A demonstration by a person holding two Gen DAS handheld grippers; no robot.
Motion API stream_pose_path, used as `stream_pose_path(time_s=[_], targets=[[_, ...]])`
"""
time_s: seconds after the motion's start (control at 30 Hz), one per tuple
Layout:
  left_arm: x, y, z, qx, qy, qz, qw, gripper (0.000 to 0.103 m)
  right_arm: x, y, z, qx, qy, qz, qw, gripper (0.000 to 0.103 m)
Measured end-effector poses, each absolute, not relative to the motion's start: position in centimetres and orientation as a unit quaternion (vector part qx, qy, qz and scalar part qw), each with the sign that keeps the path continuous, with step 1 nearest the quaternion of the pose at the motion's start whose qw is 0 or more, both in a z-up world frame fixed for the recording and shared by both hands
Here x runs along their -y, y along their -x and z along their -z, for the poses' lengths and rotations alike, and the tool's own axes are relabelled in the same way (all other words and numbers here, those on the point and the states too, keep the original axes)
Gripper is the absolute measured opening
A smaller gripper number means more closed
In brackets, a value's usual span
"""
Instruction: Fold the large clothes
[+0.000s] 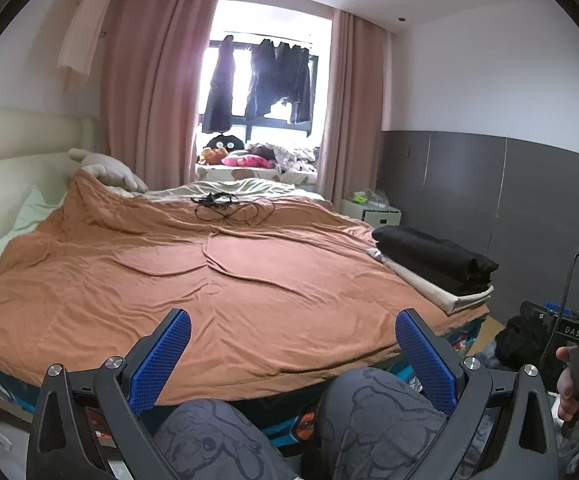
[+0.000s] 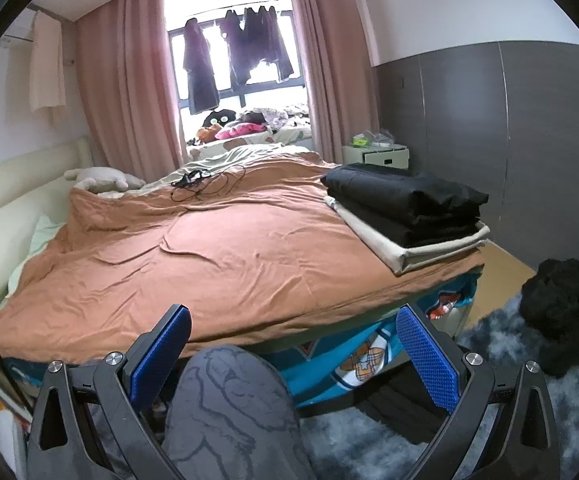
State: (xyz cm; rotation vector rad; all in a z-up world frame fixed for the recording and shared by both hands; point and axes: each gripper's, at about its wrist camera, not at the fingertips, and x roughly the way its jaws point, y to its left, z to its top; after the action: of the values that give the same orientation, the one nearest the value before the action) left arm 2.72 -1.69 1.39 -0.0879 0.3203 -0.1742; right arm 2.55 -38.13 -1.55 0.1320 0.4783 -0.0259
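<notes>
A folded black garment lies on a folded beige one at the bed's right front corner; the stack also shows in the right wrist view, black on beige. My left gripper is open and empty, held before the bed's front edge above the person's knees. My right gripper is open and empty, also in front of the bed, left of and below the stack. An orange-brown cover is spread over the bed.
A tangle of black cables lies at the far side of the bed. A plush toy sits near the headboard. A white nightstand stands by the wall. A black fluffy heap rests on the grey rug. Clothes hang at the window.
</notes>
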Motion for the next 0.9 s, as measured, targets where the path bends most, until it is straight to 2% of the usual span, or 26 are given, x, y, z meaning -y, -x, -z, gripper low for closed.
stream_pose_path(time_s=[0.9], targets=[[1.99,-1.75,-1.76,-0.150,0.034,0.092,0.984,0.102,38.32,-1.99,1.16,-0.232,-0.060,0.015,0.971,0.103]])
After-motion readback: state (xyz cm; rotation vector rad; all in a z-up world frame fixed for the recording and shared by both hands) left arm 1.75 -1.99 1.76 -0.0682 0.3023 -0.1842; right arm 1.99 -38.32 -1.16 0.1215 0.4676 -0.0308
